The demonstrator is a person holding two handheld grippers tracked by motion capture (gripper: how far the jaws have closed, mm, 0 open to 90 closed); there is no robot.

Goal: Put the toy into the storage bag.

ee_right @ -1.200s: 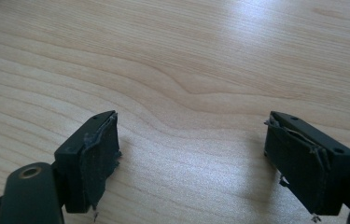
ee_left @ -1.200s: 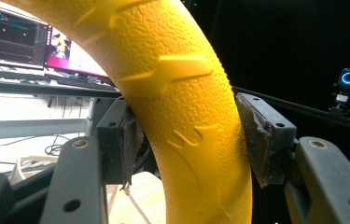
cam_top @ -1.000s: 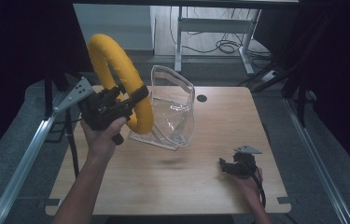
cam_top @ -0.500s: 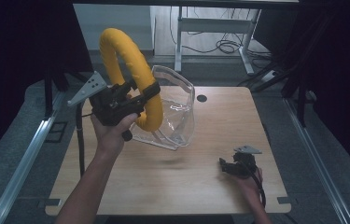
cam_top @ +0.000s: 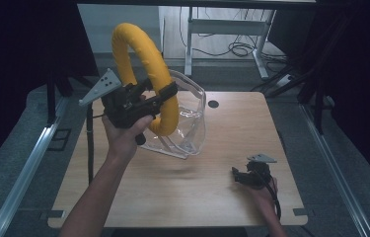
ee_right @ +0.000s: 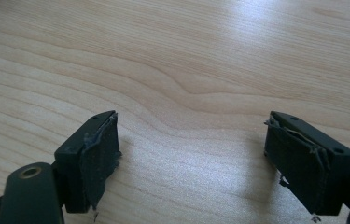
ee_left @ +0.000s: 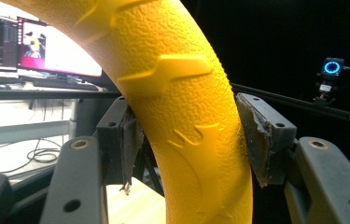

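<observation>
The yellow ring (cam_top: 145,74) is up in the air over the far left part of the table (cam_top: 182,197), standing on edge, its loop rising well above my left hand (cam_top: 123,136) and curving back down to where I have it. My left gripper (cam_top: 145,101) is clamped across the lower part of the tube, and in the left gripper view the ring (ee_left: 186,116) runs up between the two pads (ee_left: 259,135), both pressed against its sides, so the tube's run crosses my grip line nearly square. Its lower end hangs just in front of the clear plastic container (cam_top: 190,123), which sits tilted on the table behind and to the right of the ring; from above the two overlap, and I cannot tell whether they touch. That is the relation I judge the next move to turn on: the container's mouth lies just beyond the ring on the right, so the left hand is by far the nearer one. The ring looks like a thick foam-like tube, bright yellow, with a pebbled skin and raised moulded marks. My right gripper (cam_top: 251,173) rests low at the near right corner, well apart from both, its pads (ee_right: 93,156) standing wide with only bare wood between them.
</observation>
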